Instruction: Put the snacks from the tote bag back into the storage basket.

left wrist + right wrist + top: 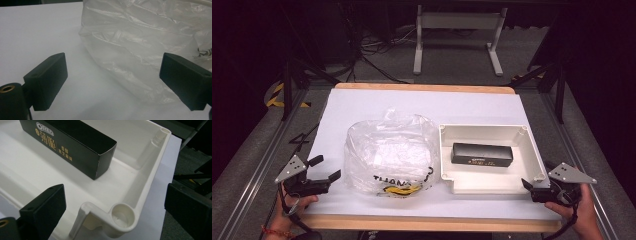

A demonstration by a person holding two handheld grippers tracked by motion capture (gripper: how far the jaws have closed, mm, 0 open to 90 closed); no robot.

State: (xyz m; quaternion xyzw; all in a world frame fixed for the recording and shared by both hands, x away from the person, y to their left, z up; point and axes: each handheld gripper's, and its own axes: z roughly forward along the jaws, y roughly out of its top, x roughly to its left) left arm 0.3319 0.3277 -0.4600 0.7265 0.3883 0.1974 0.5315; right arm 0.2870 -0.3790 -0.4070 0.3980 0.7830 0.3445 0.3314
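In the high view, a crumpled clear plastic bag (389, 155) lies at the centre of the white surface (362, 102), with a white tray (532, 155) just to its right holding a black box (482, 154). The left gripper (326, 169) sits at lower left, jaws spread and empty; the right gripper (528, 186) is at lower right by the tray's near corner.

In the left gripper view, the bag (140, 47) fills the upper right, beyond the parted jaws.

In the right gripper view, the wide-open jaws flank the tray's corner (122, 216) without pressing it; the box (72, 145) lies at upper left.
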